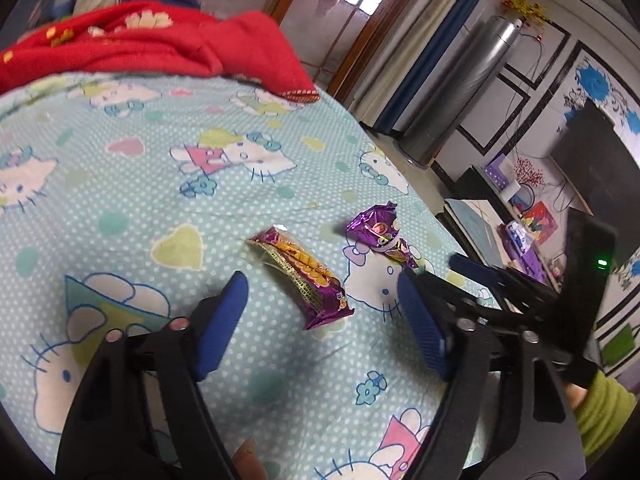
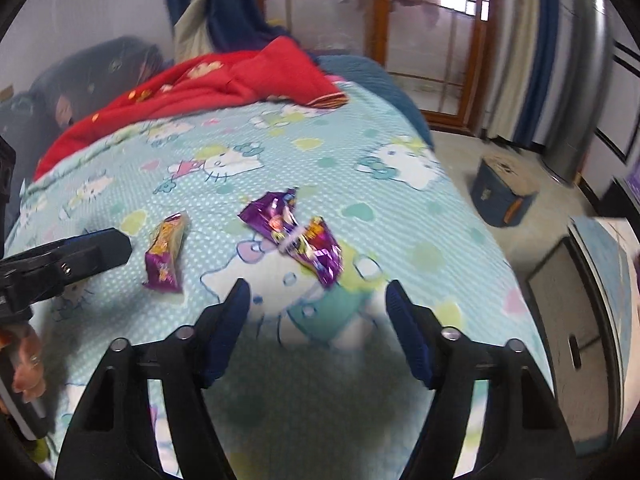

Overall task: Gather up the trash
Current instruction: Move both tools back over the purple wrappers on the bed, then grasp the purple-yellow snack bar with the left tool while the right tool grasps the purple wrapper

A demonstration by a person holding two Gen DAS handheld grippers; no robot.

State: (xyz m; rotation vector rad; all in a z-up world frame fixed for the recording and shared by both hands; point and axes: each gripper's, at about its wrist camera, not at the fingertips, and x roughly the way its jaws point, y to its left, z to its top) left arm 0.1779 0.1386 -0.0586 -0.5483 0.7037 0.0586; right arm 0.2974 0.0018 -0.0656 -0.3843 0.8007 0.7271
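Two snack wrappers lie on a pale blue cartoon-cat bedsheet (image 1: 120, 184). The long purple-and-yellow wrapper (image 1: 304, 276) shows between the tips of my left gripper (image 1: 322, 280), which hovers open just above it without touching. To its right lies a crumpled purple wrapper (image 1: 380, 232). In the right wrist view that crumpled wrapper (image 2: 296, 236) lies just ahead of my open right gripper (image 2: 316, 286), nothing between its pads. The long wrapper (image 2: 166, 252) sits to the left, next to a finger (image 2: 104, 248) of the left gripper.
A red blanket (image 1: 140, 48) is bunched at the far end of the bed. The bed's edge drops off on the right to a floor with a blue box (image 2: 500, 196), a low cabinet (image 1: 480, 208) with clutter, and a tall silver cylinder (image 1: 460, 92).
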